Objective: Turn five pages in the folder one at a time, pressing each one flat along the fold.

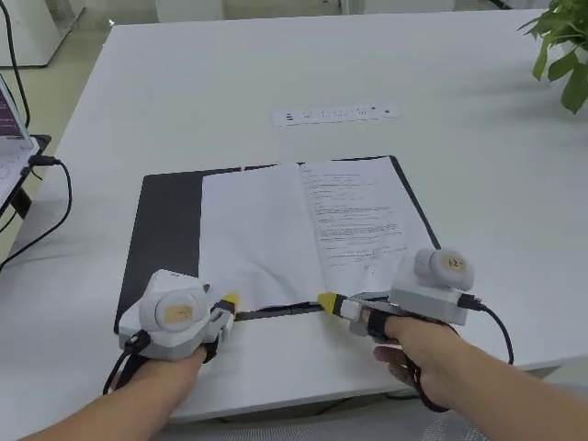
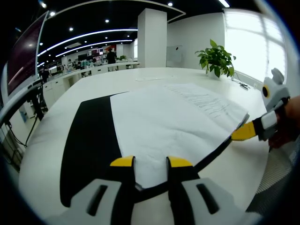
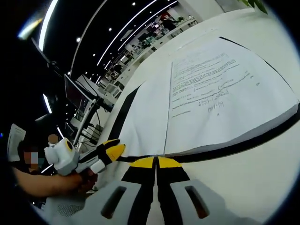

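One open folder (image 1: 165, 230), page (image 1: 354, 216) print unreadable

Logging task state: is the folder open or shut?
Open. The folder lies spread flat on the table, a blank page left and a printed page right of the fold.

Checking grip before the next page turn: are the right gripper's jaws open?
No, the jaws of the right gripper are pressed together, yellow tips touching with no gap.

The broad white tabletop (image 1: 276, 73) is lit evenly and brightly, and soft shadows are cast. In the gripper views lines are bent by fisheye distortion (most at the edges), and the tall bright window (image 2: 253, 42) is overexposed.
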The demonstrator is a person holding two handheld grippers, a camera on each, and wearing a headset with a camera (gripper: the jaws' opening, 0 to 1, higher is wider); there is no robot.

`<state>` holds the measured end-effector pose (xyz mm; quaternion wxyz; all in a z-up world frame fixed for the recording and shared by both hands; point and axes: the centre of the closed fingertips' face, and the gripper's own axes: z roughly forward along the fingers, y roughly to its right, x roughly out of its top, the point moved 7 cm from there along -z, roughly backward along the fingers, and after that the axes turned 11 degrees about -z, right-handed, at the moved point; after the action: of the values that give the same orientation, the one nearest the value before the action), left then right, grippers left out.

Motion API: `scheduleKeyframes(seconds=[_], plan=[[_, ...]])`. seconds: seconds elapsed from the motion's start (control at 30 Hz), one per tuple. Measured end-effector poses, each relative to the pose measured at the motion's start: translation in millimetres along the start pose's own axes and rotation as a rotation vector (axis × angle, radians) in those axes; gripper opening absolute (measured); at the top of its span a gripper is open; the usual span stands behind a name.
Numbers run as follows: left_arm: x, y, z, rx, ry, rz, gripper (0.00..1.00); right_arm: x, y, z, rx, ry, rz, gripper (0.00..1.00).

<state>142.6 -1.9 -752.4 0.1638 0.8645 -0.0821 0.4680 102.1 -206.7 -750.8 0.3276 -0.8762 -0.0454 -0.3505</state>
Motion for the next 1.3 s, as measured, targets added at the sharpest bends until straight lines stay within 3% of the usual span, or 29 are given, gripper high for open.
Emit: scheduleKeyframes(seconds=[0.03,0.17,0.23,0.3,0.4,0.5,0.63,0.83,0.9,0.97,1.1,1.23,1.3], plan=[[0.3,0.1,0.1,0.001,-0.003,0.000,0.25,-3.0,-1.2,-2.8,-0.008,-0.027,0.007,0.00],[2.6,-0.3,0.3,0.004,-0.017,-0.014,0.25,5.1,-9.9,-15.2,0.000,0.020,0.069,0.00],[5.1,0.4,0.4,0.003,-0.038,-0.079,0.25,11.3,-14.8,-23.0,-0.010,0.020,0.080,0.00],[9.5,4.7,0.9,-0.035,-0.079,-0.158,0.27,20.0,-21.3,-32.4,-0.011,0.037,0.090,0.00],[14.8,10.9,-4.2,-0.034,-0.186,-0.186,0.19,36.6,-29.2,-49.5,-0.010,0.109,0.127,0.00],[35.5,22.6,-13.5,-0.073,-0.088,-0.230,0.18,48.9,-33.4,-66.1,-0.011,0.134,0.132,0.00],[58.9,38.4,-40.9,-0.086,-0.047,-0.290,0.20,65.9,-30.7,-89.3,-0.061,0.182,0.108,0.00],[86.6,51.2,-77.1,-0.071,0.016,-0.270,0.38,78.2,-28.7,-117.8,-0.143,0.225,0.035,0.00],[96.0,52.4,-88.1,-0.065,0.059,-0.274,0.43,78.0,-29.3,-127.9,-0.187,0.227,-0.018,0.00],[99.8,52.3,-95.2,-0.053,0.062,-0.256,0.46,77.0,-32.6,-135.8,-0.200,0.227,-0.041,0.02],[107.8,50.1,-110.5,-0.031,0.098,-0.177,0.53,77.6,-38.4,-151.0,-0.248,0.238,-0.135,0.24],[114.4,48.2,-123.6,-0.016,0.141,-0.098,0.60,77.2,-40.6,-163.0,-0.313,0.219,-0.245,0.36],[116.3,47.3,-129.8,-0.006,0.154,-0.074,0.67,79.0,-39.9,-167.2,-0.341,0.228,-0.289,0.47]])
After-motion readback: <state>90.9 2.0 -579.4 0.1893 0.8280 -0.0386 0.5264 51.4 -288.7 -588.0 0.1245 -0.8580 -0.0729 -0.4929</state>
